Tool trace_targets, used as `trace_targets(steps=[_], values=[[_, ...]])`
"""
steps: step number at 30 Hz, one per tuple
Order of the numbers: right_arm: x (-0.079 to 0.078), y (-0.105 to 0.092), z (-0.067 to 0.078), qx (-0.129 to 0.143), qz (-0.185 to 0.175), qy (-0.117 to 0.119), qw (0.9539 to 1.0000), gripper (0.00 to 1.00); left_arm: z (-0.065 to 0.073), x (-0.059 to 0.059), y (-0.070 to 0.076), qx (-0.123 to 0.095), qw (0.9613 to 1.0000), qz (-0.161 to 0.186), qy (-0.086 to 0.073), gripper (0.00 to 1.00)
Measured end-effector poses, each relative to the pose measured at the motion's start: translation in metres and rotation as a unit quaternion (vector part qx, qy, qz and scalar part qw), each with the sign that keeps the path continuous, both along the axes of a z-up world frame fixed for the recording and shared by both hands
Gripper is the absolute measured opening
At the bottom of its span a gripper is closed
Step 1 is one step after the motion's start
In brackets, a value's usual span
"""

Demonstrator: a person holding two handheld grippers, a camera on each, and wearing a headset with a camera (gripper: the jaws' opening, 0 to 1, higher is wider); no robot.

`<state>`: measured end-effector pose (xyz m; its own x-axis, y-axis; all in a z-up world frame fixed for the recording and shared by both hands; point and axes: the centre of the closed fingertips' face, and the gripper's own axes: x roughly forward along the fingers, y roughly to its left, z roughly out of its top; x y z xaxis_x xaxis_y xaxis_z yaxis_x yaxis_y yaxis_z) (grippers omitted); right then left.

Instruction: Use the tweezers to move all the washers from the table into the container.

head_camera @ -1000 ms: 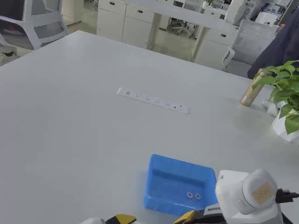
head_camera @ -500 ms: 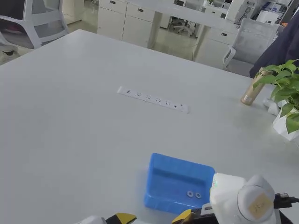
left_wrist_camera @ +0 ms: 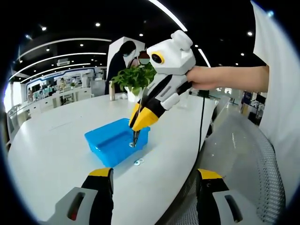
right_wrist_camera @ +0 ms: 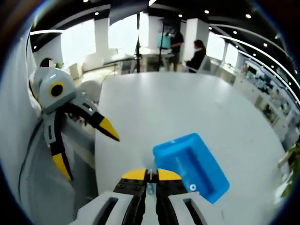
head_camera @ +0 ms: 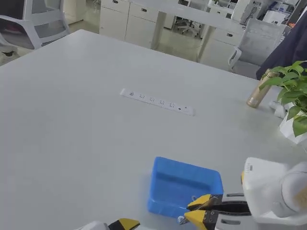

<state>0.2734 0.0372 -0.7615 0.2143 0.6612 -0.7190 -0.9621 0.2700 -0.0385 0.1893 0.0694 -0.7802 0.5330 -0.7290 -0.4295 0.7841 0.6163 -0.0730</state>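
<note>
The blue container sits near the table's front edge, and one washer lies inside it. My right gripper is shut on the tweezers, which point down at the container's near corner. A small ring seems to sit at the tweezers' tip. Another washer lies on the table just in front of the container. My left gripper is open and holds nothing, low at the table's edge, aimed at the container. It is also seen from the right gripper view.
A white power strip lies mid-table. A potted plant and a gold bottle stand at the far right. Office chairs and cabinets lie beyond the table. A person's arm holds the right gripper.
The right gripper has swung to the right and turned. Its yellow jaws now reach left over the container's near edge, covering the two washers seen inside before. The left gripper has stayed put.
</note>
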Motion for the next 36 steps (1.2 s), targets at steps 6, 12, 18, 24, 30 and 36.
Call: trace_targets(steps=[6,12,18,24,30,36], values=[[0.023,-0.002,0.02,0.046,-0.046,0.003,0.9979,0.02,0.0,0.0,0.0,0.0,1.0,-0.001,0.0,0.71],[0.053,-0.011,0.008,0.045,-0.093,0.014,0.9945,0.02,0.0,-0.001,-0.001,0.001,1.0,-0.003,0.001,0.7],[0.069,-0.012,-0.005,0.05,-0.135,0.04,0.9888,0.02,0.001,-0.001,-0.002,-0.006,1.0,-0.004,0.001,0.7],[0.079,-0.011,-0.02,0.041,-0.14,0.055,0.9878,0.02,0.001,-0.001,-0.002,-0.006,1.0,-0.005,0.001,0.7],[0.087,-0.013,-0.036,0.016,-0.138,0.074,0.9875,0.02,0.002,-0.001,-0.002,-0.008,1.0,-0.005,0.001,0.7],[0.09,-0.014,-0.043,-0.003,-0.136,0.086,0.987,0.02,0.001,-0.001,-0.002,-0.009,1.0,-0.004,0.001,0.7]])
